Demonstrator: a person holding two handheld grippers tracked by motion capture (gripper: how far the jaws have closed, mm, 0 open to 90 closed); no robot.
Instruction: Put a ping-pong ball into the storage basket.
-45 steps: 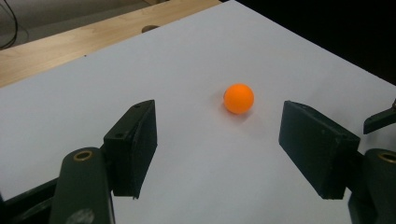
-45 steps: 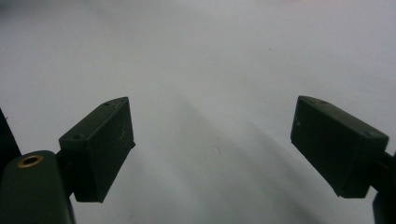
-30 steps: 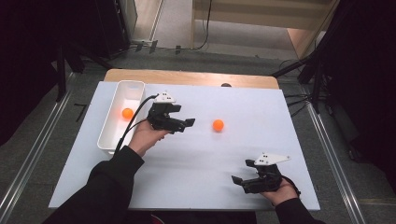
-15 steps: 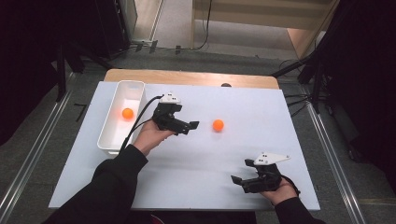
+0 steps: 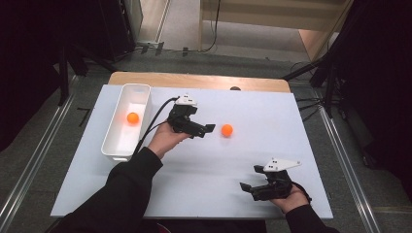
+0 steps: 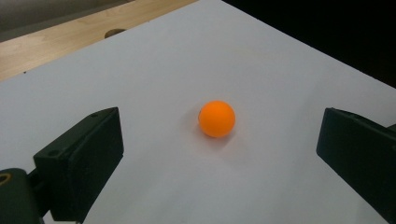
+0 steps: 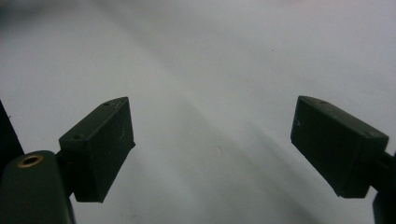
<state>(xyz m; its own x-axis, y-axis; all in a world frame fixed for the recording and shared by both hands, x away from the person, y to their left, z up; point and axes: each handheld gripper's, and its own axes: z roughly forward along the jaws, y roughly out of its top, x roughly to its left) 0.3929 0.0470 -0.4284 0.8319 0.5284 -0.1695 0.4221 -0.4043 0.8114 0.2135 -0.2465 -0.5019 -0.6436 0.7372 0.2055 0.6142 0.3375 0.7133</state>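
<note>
The left hand-held gripper [image 5: 206, 130] has its jaws wide apart and empty, aimed at the ball [image 5: 227, 129] lying just beyond them on the tabletop [image 5: 204, 174]. The right hand-held gripper [image 5: 248, 188] rests near the front edge, also gaping, holding nothing.

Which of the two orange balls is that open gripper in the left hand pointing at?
The ball on the bare table, just ahead of the left gripper and framed between its open jaws. The other ball lies inside the white bin, behind that hand.
</note>
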